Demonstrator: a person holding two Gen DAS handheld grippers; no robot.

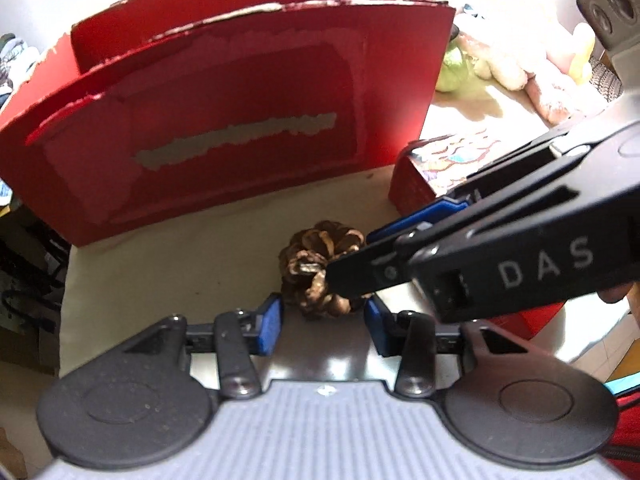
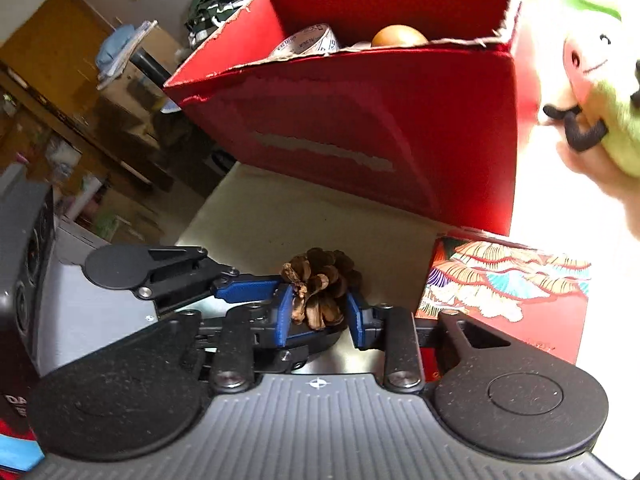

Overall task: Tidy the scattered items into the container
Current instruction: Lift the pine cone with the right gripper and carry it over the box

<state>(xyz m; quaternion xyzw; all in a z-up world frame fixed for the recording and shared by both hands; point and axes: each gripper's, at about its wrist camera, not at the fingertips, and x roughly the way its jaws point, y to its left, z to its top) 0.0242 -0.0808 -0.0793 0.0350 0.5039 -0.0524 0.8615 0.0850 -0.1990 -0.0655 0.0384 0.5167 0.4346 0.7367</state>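
**Both grippers crowd one pine cone at the foot of the red box**

The brown, open-scaled pine cone (image 2: 320, 286) lies on the pale counter (image 1: 160, 272), just in front of the tall red cardboard box with torn upper edges (image 1: 224, 128) and beside a flat red packet printed with fan-like patterns (image 2: 508, 280).

The right gripper (image 2: 318, 312) straddles the cone. Its blue pads (image 2: 283, 312) sit close against the scales on either side and look to be touching, though how firmly they press cannot be told. The left gripper (image 1: 323, 318) is partly open, with the cone's near end just between its blue pad tips; from its own camera the pads seem to stand slightly clear of the scales, so it appears to hold nothing.

As for progress, the box already holds at least a roll of printed white tape (image 2: 308, 42) and a round orange-brown object (image 2: 398, 36), both visible over the rim. The cone is not yet inside, and the patterned packet and a green and pink plush toy (image 2: 600, 92) to the box's right remain on the counter, so several items are probably left.

The cone rests on its side. In the right wrist view its long axis seems to run roughly toward that camera, the woody stem end turned to the left pad, but the exact heading is hard to judge.
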